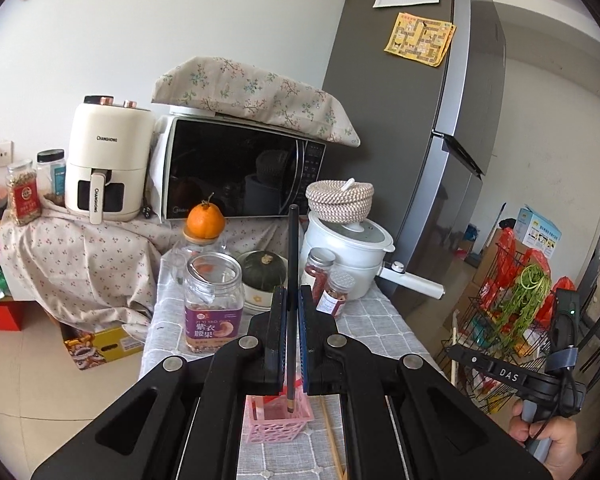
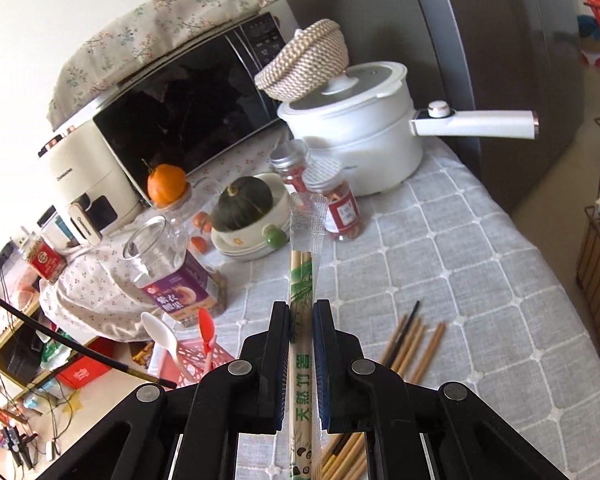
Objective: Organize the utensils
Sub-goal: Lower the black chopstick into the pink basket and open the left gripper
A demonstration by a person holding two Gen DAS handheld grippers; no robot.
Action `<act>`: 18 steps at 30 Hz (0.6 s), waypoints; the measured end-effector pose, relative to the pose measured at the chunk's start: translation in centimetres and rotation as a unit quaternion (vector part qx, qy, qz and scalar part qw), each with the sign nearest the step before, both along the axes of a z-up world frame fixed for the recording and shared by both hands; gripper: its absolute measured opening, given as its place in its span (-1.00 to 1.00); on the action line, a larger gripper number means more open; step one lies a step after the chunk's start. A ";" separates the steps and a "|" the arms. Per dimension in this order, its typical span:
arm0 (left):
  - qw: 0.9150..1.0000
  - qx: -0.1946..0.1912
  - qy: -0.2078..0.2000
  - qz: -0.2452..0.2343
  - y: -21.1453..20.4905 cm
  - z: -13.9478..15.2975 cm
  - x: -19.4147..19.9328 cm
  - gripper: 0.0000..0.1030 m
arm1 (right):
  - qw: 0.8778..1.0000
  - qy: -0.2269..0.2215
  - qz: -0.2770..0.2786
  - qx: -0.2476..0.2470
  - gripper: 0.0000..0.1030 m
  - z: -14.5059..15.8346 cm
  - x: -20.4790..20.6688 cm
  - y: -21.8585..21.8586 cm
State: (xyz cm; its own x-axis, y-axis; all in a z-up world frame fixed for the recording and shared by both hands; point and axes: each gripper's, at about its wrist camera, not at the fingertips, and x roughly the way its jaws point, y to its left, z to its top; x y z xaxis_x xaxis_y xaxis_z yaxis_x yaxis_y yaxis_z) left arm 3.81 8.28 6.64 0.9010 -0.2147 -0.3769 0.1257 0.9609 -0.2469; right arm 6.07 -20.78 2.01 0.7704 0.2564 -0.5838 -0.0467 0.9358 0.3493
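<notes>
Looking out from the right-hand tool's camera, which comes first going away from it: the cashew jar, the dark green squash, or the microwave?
From the right gripper:
1. Cashew jar, nearest, on the left.
2. Dark green squash, behind it, in a bowl.
3. Microwave, farthest, against the wall.

We held one chopstick (image 1: 292, 280) upright in the left tool (image 1: 292, 300), its lower end inside the small basket (image 1: 278, 420) on the bench (image 1: 380, 320). In the right tool (image 2: 302, 320) we gripped the wrapped chopsticks (image 2: 303, 280). Loose chopsticks (image 2: 410, 344) lay on the bench to the right of it, and the basket with two spoons (image 2: 160, 336) stood to the left. Behind were a jar (image 2: 176, 276), a squash (image 2: 242, 204) in a bowl, and the pot (image 2: 356, 132) before the microwave (image 2: 188, 112).
</notes>
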 end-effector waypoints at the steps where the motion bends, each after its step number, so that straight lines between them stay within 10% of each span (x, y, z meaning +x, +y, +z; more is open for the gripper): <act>1: 1.000 0.001 0.003 0.000 -0.1 -0.4 0.6 -0.90 | 1.000 -0.004 0.003 -0.002 -0.82 0.1 0.0 0.2; 18: 0.996 0.028 0.088 -0.008 -1.7 -8.2 8.3 -0.90 | 0.999 -0.044 0.016 -0.011 -0.82 -0.2 0.5 2.4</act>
State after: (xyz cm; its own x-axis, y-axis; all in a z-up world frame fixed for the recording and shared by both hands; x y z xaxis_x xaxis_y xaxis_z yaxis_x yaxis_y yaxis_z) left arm 12.10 6.63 -1.54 0.8169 -0.2024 -0.5401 0.0997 0.9719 -0.2134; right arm 6.60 -18.40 1.77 0.8105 0.2693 -0.5201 -0.1065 0.9410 0.3212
